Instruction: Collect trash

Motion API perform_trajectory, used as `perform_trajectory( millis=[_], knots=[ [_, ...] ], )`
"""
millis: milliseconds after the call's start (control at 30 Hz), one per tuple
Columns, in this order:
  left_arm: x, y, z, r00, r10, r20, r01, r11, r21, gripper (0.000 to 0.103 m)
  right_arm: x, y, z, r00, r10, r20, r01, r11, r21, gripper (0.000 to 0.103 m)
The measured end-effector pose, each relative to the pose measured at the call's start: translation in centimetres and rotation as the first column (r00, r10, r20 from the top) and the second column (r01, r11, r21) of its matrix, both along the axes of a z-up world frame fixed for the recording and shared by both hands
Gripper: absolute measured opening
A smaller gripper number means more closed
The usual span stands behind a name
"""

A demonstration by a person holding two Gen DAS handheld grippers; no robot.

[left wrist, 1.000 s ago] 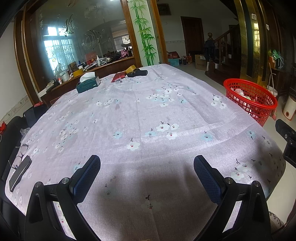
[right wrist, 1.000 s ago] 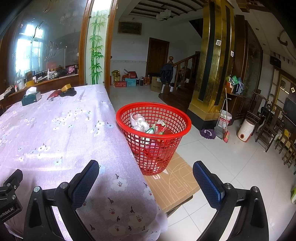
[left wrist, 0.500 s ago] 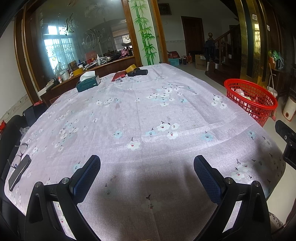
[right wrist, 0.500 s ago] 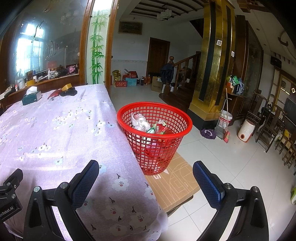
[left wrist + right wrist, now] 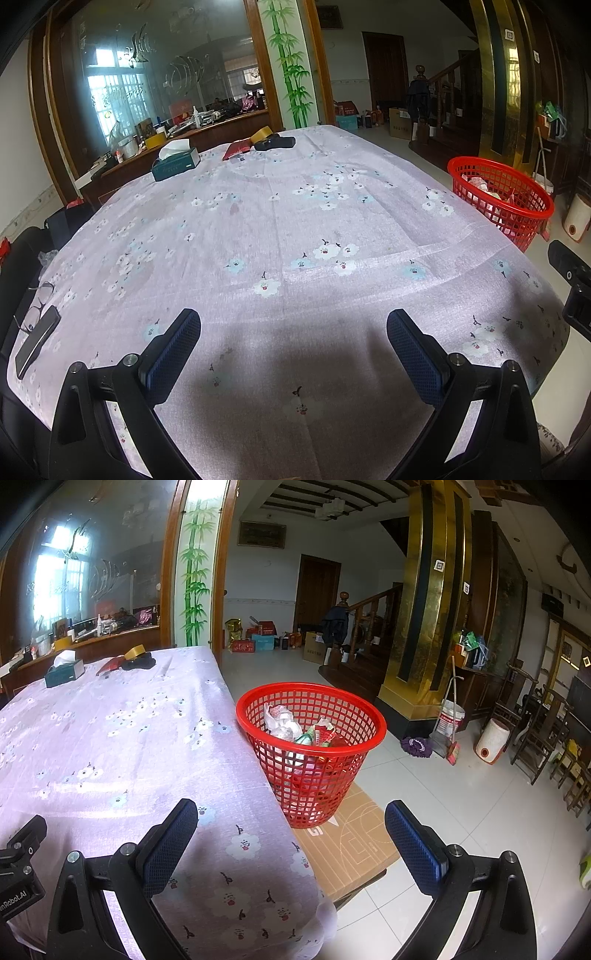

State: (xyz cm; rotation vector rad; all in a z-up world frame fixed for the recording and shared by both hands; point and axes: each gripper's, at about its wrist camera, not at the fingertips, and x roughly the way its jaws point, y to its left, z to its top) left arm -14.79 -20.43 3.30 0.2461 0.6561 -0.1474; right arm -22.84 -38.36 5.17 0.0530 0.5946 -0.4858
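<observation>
Hardly anything has changed over the last second: the trash (image 5: 303,729) lies heaped in the red mesh basket (image 5: 351,755) on a cardboard box (image 5: 352,849) right of the tabletop (image 5: 295,229), so collection seems finished. Both the left claw (image 5: 293,339) and right claw (image 5: 290,827) are held wide apart, gripping and touching nothing.

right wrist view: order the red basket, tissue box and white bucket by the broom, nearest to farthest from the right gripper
1. red basket, just ahead, beside the table edge
2. white bucket, right, on the floor
3. tissue box, far left, at the table's far end

From right gripper.
</observation>
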Motion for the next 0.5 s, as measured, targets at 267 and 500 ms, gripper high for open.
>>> perform_trajectory(
  millis=[267, 500],
  knots=[
    [-0.2, 0.3, -0.7, 1.000, 0.005, -0.014, -0.005, 1.000, -0.009, 0.100, 0.4, 0.4, -0.1, 1.000, 0.013, -0.008, -0.013, 1.000, -0.004, 0.103],
    [-0.1, 1.4, -0.8, 0.999, 0.026, -0.032, -0.027, 0.999, -0.028, 0.100, 1.0, 1.1, 0.2, 0.999, 0.032, -0.009, -0.033, 0.999, -0.016, 0.103]
  ],
)
